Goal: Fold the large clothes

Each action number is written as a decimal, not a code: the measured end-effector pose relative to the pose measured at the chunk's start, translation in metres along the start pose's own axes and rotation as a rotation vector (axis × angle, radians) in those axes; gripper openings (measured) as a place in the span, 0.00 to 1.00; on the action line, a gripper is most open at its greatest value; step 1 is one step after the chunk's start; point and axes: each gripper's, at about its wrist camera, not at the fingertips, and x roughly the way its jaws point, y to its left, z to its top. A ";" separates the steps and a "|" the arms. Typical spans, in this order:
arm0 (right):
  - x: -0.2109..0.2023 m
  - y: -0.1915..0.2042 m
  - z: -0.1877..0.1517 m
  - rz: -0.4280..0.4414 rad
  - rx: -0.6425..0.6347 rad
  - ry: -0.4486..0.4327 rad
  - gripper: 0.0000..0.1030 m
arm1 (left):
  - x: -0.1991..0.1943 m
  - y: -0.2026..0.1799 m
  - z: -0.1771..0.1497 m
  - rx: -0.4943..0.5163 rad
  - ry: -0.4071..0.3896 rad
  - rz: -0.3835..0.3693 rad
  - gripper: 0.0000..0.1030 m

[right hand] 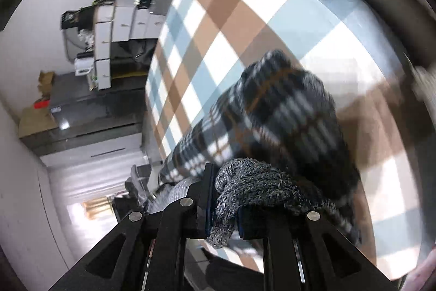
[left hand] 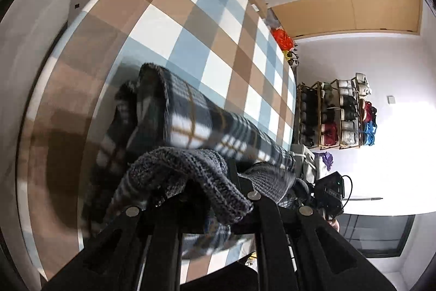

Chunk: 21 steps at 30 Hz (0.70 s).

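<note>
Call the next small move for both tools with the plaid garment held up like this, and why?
Probably lower both tools together toward the checked bed cover to lay the fold down. The left tool and right tool each pinch the grey knit hem, and the plaid garment hangs doubled and blurred above the cover, not resting flat.
</note>
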 end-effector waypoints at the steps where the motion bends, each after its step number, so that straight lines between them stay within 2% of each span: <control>1: 0.003 0.000 0.007 0.006 0.009 -0.005 0.14 | 0.004 0.001 0.004 -0.004 -0.001 0.001 0.05; 8: 0.009 -0.020 0.029 0.041 0.044 0.004 0.15 | 0.002 0.012 0.015 -0.034 0.012 -0.005 0.05; 10: 0.006 -0.023 0.029 0.063 0.040 0.007 0.20 | 0.002 0.014 0.016 -0.041 0.039 -0.009 0.05; 11: 0.000 -0.021 0.029 0.065 0.025 -0.017 0.29 | 0.001 0.016 0.017 -0.056 0.049 -0.024 0.05; 12: -0.008 -0.020 0.028 0.072 0.010 -0.038 0.46 | -0.002 0.017 0.018 -0.075 0.055 -0.039 0.05; 13: -0.018 -0.016 0.027 0.083 -0.016 -0.071 0.57 | -0.004 0.018 0.017 -0.093 0.065 -0.046 0.07; 14: -0.029 -0.009 0.024 0.082 -0.047 -0.125 0.78 | -0.006 0.017 0.017 -0.097 0.073 -0.042 0.07; 15: -0.039 -0.002 0.020 0.063 -0.087 -0.175 0.89 | -0.009 0.014 0.015 -0.090 0.079 -0.034 0.09; 17: -0.059 0.023 0.006 -0.012 -0.234 -0.258 0.90 | -0.016 0.005 0.012 -0.063 0.069 -0.013 0.18; 18: -0.064 0.035 -0.002 -0.045 -0.299 -0.277 0.90 | -0.021 0.000 0.010 -0.048 0.052 0.000 0.29; 19: -0.067 0.050 -0.015 -0.098 -0.391 -0.296 0.90 | -0.033 -0.006 0.006 -0.024 0.017 0.016 0.49; 20: -0.066 0.061 -0.027 -0.144 -0.470 -0.307 0.90 | -0.041 -0.011 0.005 -0.007 -0.013 0.029 0.60; 21: -0.062 0.076 -0.044 -0.220 -0.579 -0.319 0.91 | -0.053 -0.017 0.002 0.011 -0.055 0.053 0.76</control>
